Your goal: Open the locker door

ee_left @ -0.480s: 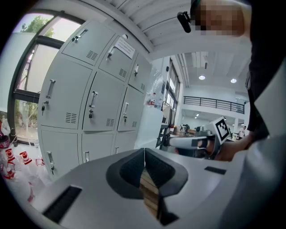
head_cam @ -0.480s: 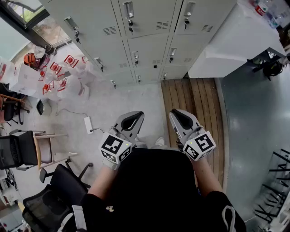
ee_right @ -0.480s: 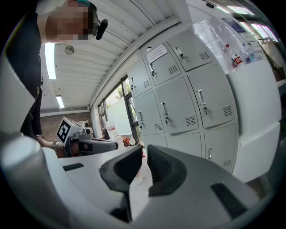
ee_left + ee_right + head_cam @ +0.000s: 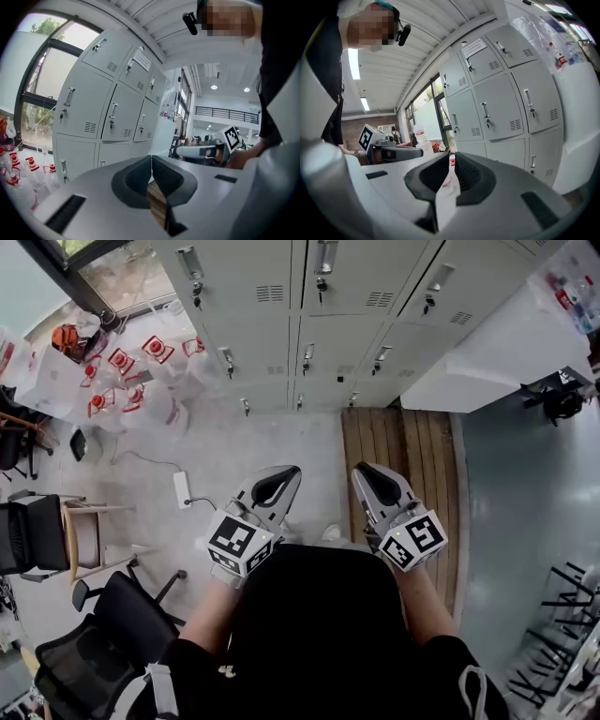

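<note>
A bank of grey metal lockers lines the far wall, with a pale concrete floor in front of it, a strip of wooden planks to the right, and white bags with red print heaped by the window. Since half a second ago the lockers and their door handles have slid rightward in the head view and now sit more square to the camera. It looks as though the person has turned to face them. Both tools have kept their place low in front of the torso. The left gripper has its jaws pressed together with nothing between them, and so does the right gripper. Every locker door is closed and stands well apart from both grippers. The task has likely only reached the lining-up stage, and the approach to a handle is still to come.
</note>
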A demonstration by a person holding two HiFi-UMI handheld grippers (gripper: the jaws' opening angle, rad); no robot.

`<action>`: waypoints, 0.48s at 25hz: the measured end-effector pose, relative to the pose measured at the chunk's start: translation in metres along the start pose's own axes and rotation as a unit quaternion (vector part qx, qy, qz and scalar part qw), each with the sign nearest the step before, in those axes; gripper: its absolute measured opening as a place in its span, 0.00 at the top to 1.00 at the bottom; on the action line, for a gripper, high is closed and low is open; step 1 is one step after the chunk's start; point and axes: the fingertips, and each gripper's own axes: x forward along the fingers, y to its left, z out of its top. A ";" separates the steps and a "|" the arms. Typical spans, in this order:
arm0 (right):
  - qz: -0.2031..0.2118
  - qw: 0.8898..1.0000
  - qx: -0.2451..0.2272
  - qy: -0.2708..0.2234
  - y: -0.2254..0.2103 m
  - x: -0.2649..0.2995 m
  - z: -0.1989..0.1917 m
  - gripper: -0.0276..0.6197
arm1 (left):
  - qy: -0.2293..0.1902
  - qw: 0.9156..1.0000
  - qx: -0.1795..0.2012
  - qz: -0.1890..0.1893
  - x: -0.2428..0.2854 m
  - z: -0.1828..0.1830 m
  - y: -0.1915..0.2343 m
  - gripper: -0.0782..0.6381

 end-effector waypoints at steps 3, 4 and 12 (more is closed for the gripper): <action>-0.001 1.000 0.008 -0.003 0.010 0.019 0.000 0.87 | 0.000 1.000 -0.006 0.001 -0.013 -0.004 0.021 0.86; -0.002 1.000 0.005 -0.001 0.013 0.024 -0.001 0.87 | 0.001 1.000 -0.009 0.002 -0.016 -0.006 0.028 0.86; 0.013 1.000 -0.003 0.022 0.010 0.066 -0.006 0.87 | 0.011 0.999 -0.028 0.021 -0.018 -0.014 0.067 0.86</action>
